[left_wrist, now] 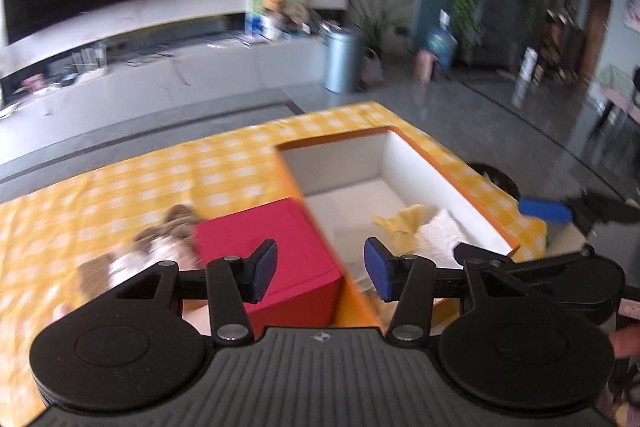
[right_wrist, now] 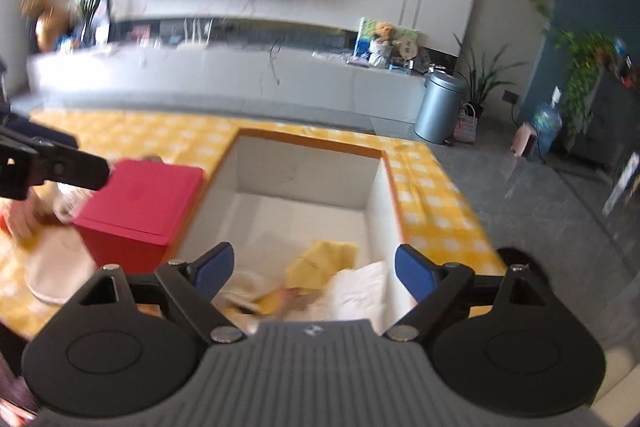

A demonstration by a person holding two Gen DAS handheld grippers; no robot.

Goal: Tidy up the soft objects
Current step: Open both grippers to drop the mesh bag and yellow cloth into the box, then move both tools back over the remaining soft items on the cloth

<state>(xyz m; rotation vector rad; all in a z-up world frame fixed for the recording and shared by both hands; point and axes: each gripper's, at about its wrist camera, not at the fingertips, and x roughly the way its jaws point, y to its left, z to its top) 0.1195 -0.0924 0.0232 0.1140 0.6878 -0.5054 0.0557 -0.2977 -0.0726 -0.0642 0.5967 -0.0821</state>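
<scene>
Yellow-checked tablecloth (right_wrist: pixel 432 195) carries an orange-rimmed white box (right_wrist: pixel 380 187) holding a yellow cloth (right_wrist: pixel 324 259) and white cloth (right_wrist: pixel 360 291), beside a red box (right_wrist: pixel 140 211); my left gripper (left_wrist: pixel 320 273) and right gripper (right_wrist: pixel 314 273) stand wide apart, gripping nothing.

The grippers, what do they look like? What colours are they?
Both look alike. The left gripper and the right gripper each have two black arms tipped with flat blue pads. The arms hinge on silver pins and join two big round black discs. Between the discs sits a grey ribbed body with a small white mark. No cables or sleeves show clearly.
</scene>
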